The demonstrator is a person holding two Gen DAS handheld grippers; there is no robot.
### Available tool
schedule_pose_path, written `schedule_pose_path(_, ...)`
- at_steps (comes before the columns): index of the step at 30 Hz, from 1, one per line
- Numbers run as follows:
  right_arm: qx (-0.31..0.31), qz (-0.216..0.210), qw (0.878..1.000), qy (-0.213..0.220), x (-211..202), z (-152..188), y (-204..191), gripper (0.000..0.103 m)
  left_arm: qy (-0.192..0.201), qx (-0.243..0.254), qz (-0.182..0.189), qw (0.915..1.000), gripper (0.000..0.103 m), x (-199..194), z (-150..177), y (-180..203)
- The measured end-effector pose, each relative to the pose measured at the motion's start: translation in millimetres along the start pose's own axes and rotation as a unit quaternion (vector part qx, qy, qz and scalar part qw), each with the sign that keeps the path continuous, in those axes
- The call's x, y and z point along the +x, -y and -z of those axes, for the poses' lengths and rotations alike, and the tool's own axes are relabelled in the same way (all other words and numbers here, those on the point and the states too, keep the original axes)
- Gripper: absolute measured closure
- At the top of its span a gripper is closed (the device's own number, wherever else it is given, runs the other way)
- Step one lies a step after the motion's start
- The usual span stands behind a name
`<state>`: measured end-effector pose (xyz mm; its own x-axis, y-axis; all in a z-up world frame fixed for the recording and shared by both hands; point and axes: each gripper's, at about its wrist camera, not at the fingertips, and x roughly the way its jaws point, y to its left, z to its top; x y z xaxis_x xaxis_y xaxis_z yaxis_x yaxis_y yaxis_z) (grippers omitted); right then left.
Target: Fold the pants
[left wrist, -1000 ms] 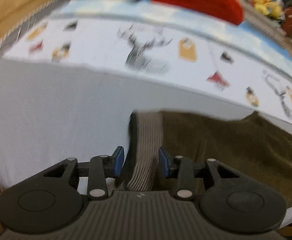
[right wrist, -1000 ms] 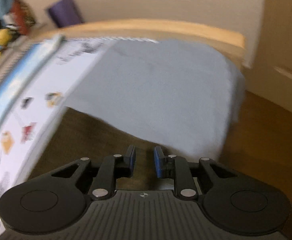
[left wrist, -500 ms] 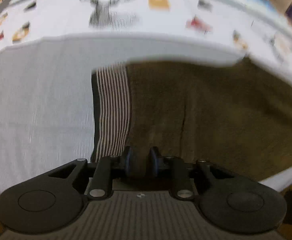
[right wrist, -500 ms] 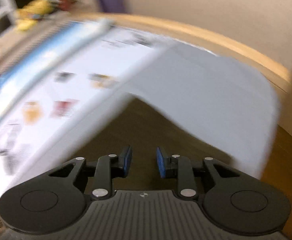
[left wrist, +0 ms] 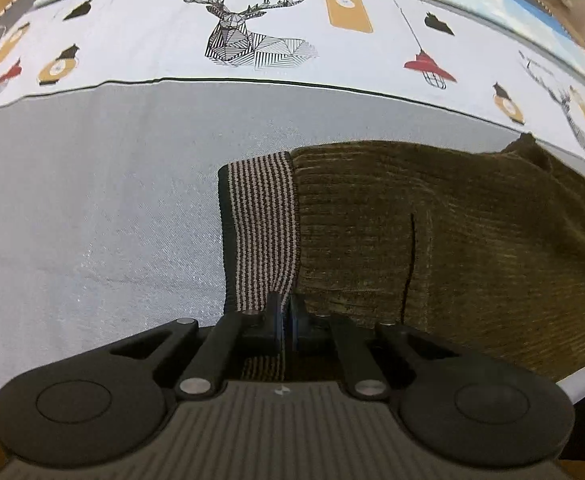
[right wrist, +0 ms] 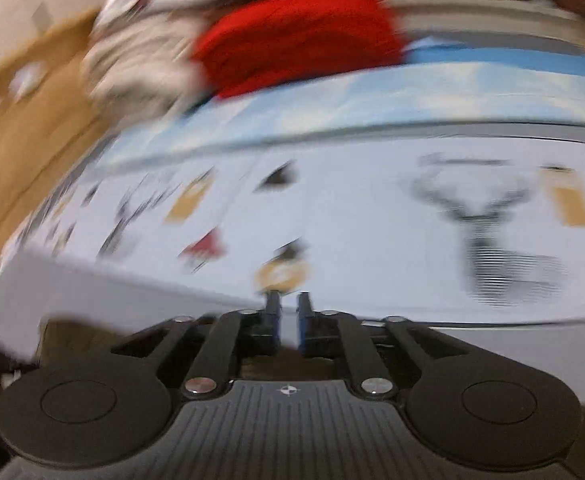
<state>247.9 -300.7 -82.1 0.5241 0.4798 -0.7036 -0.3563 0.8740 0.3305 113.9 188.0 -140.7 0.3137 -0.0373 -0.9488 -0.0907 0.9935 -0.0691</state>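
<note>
Jaws, left gripper [left wrist: 286, 318]: clenched on the near edge of the pants [left wrist: 432, 240], at the seam by the striped waistband [left wrist: 258, 232]; judged a hold for lifting that end over. Pants: olive, ribbed, flat on the grey sheet [left wrist: 92, 200] of the bed, printed cover [left wrist: 252, 32] beyond. Jaws, right gripper [right wrist: 287, 316]: narrow gap, nothing seen between them; view blurred. Red cloth [right wrist: 300, 32] at the far side.

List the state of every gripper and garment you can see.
left gripper: fingers shut on the waistband.
right gripper: fingers slightly apart, nothing visible between them; view blurred.
pants: olive, lying flat on the bed.
waistband: striped, flat, near edge pinched.
red garment: heaped, blurred.
</note>
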Motion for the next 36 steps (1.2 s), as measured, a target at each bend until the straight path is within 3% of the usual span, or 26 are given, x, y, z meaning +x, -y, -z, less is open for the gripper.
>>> schedule_pose_path(2, -0.029, -0.020, 0.999, -0.030, 27, 1, -29, 0.070, 0.001, -0.003, 0.009, 1.0000, 0.097, -2, -1, -5)
schedule_pose_path(5, -0.058, -0.043, 0.995, -0.070, 61, 3, -59, 0.067, 0.002, -0.003, 0.017, 0.9999, 0.097, -6, 2, -7)
schedule_pose_path(8, -0.080, -0.037, 0.990, -0.111, 89, 11, -81, 0.067, 0.002, 0.000, 0.019, 0.9998, 0.097, -5, 1, -7)
schedule_pose_path(9, -0.086, -0.036, 0.988, -0.120, 97, 12, -82, 0.075, 0.001, 0.000, 0.020, 0.9998, 0.097, -4, 1, -7)
schedule_pose_path(10, -0.091, -0.040, 0.987, -0.126, 104, 13, -84, 0.097, 0.000, 0.001, 0.021, 0.9998, 0.097, -4, 0, -7)
schedule_pose_path(12, -0.107, -0.035, 0.990, -0.087, 105, 5, -94, 0.096, -0.001, 0.003, 0.021, 0.9998, 0.097, -3, -3, -7)
schedule_pose_path(14, -0.078, -0.034, 0.995, -0.061, 104, -9, -92, 0.096, -0.002, 0.008, 0.019, 0.9998, 0.097, -3, -4, -7)
schedule_pose_path(19, -0.132, 0.029, 0.986, -0.100, 129, 9, -95, 0.092, -0.006, 0.007, 0.016, 0.9998, 0.097, -6, -7, -4)
schedule_pose_path(21, -0.114, 0.043, 0.990, -0.075, 119, 1, -90, 0.088, 0.000, 0.007, 0.016, 0.9998, 0.096, -9, -8, -1)
schedule_pose_path(25, -0.057, 0.124, 0.991, 0.004, 76, -18, -53, 0.088, 0.009, 0.006, 0.013, 0.9999, 0.095, -13, -9, 2)
schedule_pose_path(27, -0.037, 0.118, 0.992, 0.018, 52, -21, -28, 0.086, 0.012, 0.005, 0.010, 0.9999, 0.093, -15, -9, 4)
schedule_pose_path(31, -0.064, 0.044, 0.996, -0.031, 25, -1, 3, 0.069, 0.015, 0.006, 0.002, 0.9999, 0.090, -17, -9, 8)
schedule_pose_path(33, -0.104, 0.043, 0.992, -0.049, 14, 13, 10, 0.064, 0.023, 0.005, -0.001, 0.9997, 0.084, -20, -11, 11)
schedule_pose_path(36, -0.113, 0.037, 0.990, -0.071, 7, 32, 23, 0.063, 0.037, 0.004, -0.014, 0.9992, 0.075, -24, -14, 17)
